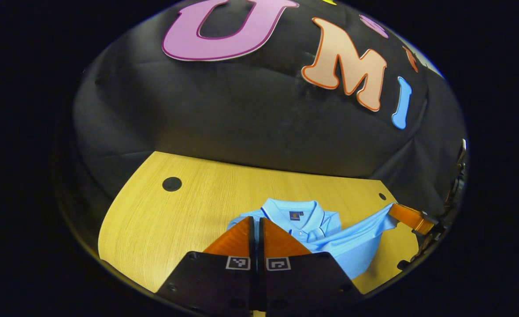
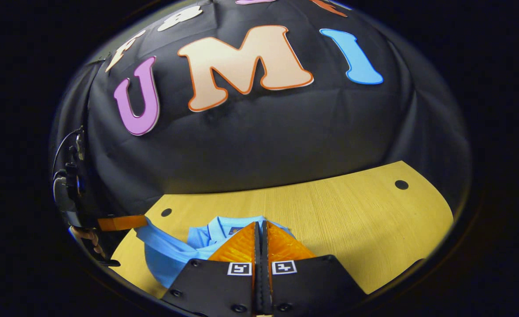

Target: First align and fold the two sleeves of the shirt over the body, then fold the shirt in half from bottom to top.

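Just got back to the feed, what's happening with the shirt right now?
A person is working a light blue polo shirt on the wooden table with both grippers. The right gripper is pinching one edge and has drawn it up off the table. The left gripper has its fingers together, with fabric lifted beside it too. The collar lies flat at the far end. Whether the sleeves are folded yet cannot be told.
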